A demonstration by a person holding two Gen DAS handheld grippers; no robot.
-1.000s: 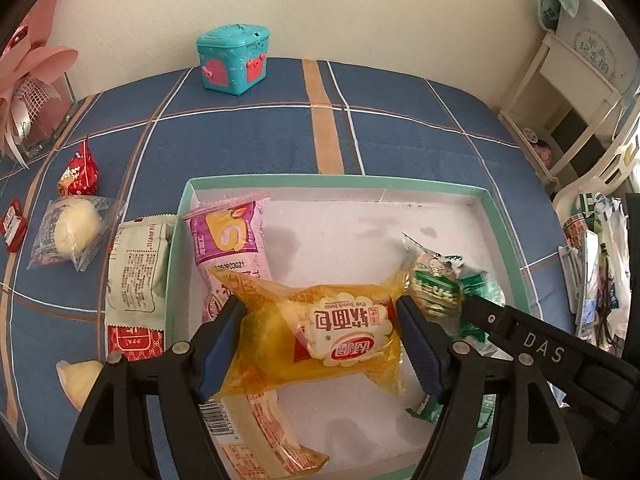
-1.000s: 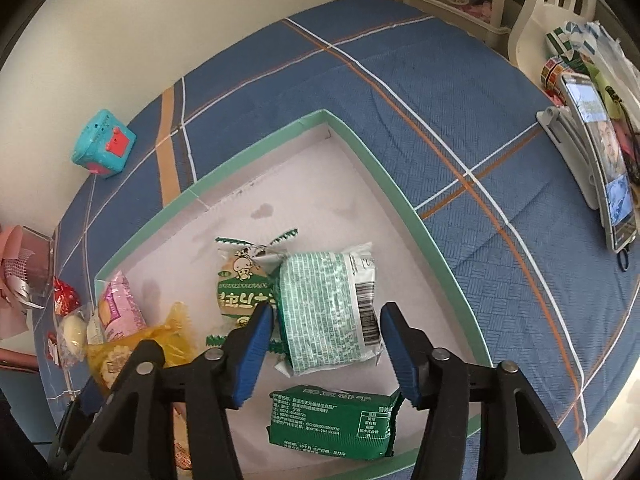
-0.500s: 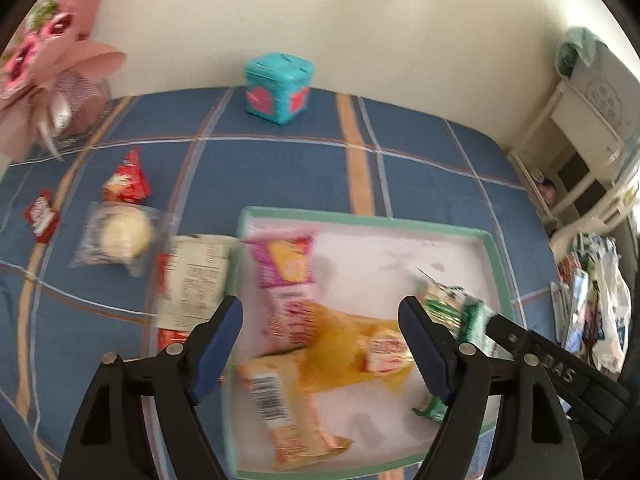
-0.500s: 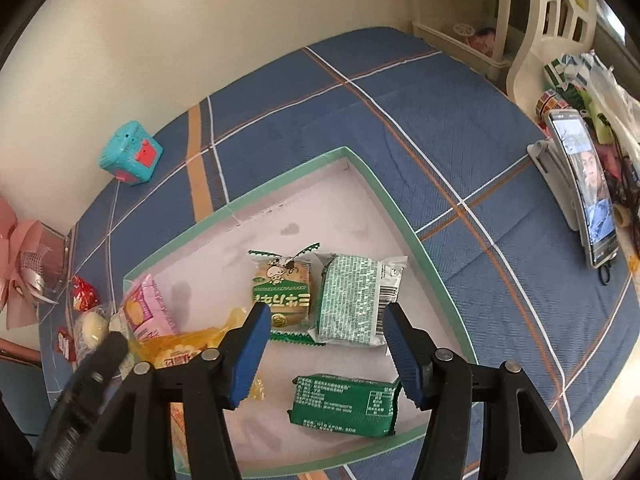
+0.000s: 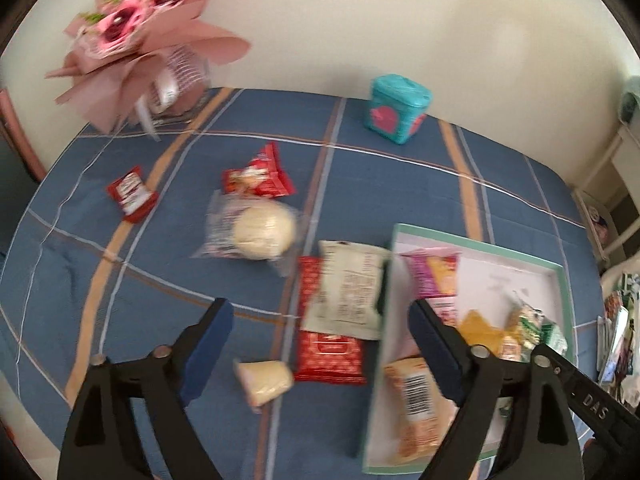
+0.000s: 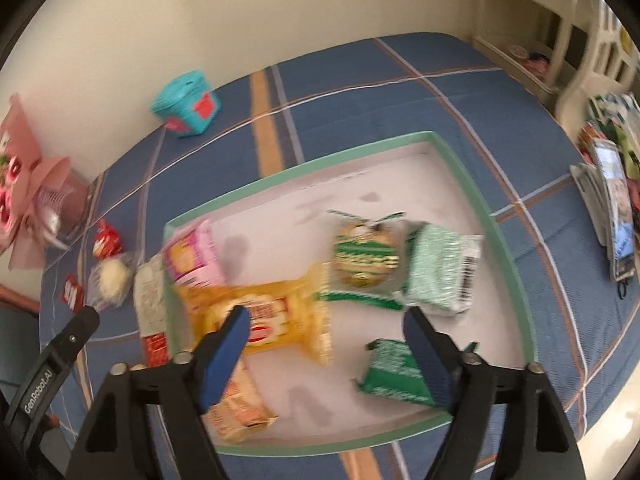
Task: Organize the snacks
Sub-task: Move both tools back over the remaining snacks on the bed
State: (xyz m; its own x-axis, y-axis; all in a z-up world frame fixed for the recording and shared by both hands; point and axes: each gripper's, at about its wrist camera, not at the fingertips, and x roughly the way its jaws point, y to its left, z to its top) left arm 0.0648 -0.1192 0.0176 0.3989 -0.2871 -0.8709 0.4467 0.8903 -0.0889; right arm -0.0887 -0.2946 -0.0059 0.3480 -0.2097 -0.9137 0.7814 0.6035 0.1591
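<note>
Six packets already lie in your green-rimmed tray (image 6: 506,240), the yellow bread packet (image 6: 272,316) among them. Your left gripper (image 5: 320,344) is spread and empty over the blue plaid cloth (image 5: 160,280); outside the tray wait the white-and-red packet (image 5: 344,292) at 12 o'clock, a round bun (image 5: 262,230) at 11 and two small red sachets. Your right gripper (image 6: 326,344) hangs spread above the tray, holding nothing. Judged roughly half done.

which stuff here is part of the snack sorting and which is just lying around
Part of the job:
- green-rimmed tray
- yellow bread packet
- round bun in clear wrap
- red packets
- white and red packets by the tray

Just lying about:
- teal box
- pink bouquet
- phone on stand
</note>
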